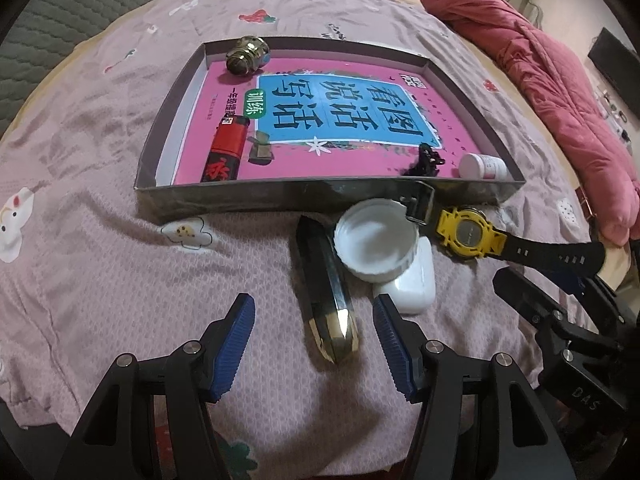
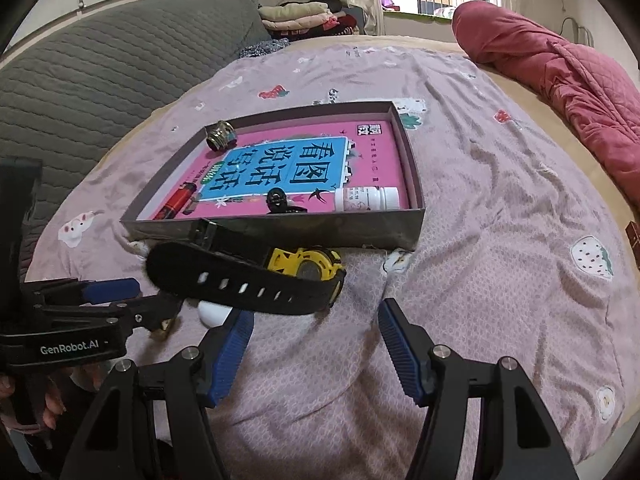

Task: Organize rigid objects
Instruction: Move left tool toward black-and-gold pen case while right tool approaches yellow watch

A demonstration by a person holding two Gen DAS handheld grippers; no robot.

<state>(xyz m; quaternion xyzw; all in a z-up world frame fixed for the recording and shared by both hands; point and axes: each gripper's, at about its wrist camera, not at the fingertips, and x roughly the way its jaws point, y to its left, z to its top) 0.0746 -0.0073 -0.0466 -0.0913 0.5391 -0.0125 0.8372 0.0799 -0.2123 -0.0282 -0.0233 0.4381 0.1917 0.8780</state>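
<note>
Left wrist view shows the dark faceted bar [image 1: 326,292] with its gold tip lying on the pink bedsheet [image 1: 120,280] directly ahead of the left gripper [image 1: 314,320], its near, gold end already between the two blue pads [image 1: 236,344] and touching neither. Its long axis runs almost straight away from the claw, toward the grey tray [image 1: 280,196], so the jaws stand across its narrow width, which I judge to be the good way for a pinch. The jaws are well apart and hold nothing. Just to the right of the bar are the white cap [image 1: 376,240], resting partly on the white case [image 1: 412,284], and further right the yellow watch [image 1: 468,232]. The left hand is clearly nearer to the bar. In the right wrist view the right gripper [image 2: 314,340] is also wide open and empty; the black strap of the watch lies just ahead and to the left of its left pad, with its long axis across the claw. Both grippers point steeply downward to the bed.
</note>
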